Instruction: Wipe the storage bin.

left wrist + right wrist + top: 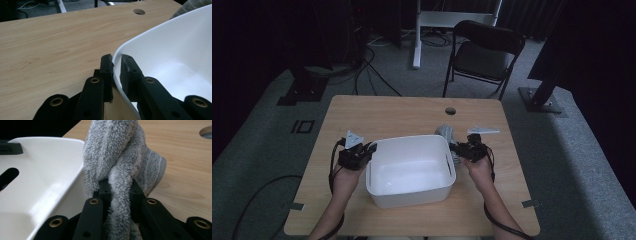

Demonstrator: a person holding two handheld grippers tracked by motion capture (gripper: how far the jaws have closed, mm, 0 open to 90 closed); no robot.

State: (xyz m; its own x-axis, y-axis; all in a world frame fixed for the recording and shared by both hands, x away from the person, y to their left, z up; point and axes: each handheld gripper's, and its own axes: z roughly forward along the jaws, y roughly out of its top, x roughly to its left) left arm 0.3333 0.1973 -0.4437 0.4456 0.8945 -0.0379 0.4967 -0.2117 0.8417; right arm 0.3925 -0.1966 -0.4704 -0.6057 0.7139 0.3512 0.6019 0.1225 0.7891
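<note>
left hand-held gripper (371, 147) is at the 9 o'clock side of the white tub (409, 192), jaws clamped on the tub's rim. the left gripper view confirms it: left hand-held gripper (116, 65) has one jaw outside the wall and one inside, with the thin white rim of the white tub (175, 45) pinched between them. a grey three-cornered plate sits on top of this gripper in the high view.

right hand-held gripper (454, 148) is at the tub's 3 o'clock side, jaws closed on a grey towel (447, 134). in the right gripper view the right hand-held gripper (120, 188) squeezes a twisted fold of the grey towel (117, 152); the fluffy pile bulges above and below the jaws. the towel is just outside the tub wall, touching or nearly touching the white tub (45, 177) at its rim, and its bulk sits over the worktop (185, 170), not inside the tub.

tub sits at the near centre of the worktop (377, 112), upright. no contents visible inside. slot handle on the far wall shows in the right gripper view.

cable hole (450, 110) in the worktop at 12 o'clock from the tub. folding chair (484, 52) beyond the worktop's far edge, 1 o'clock.
</note>
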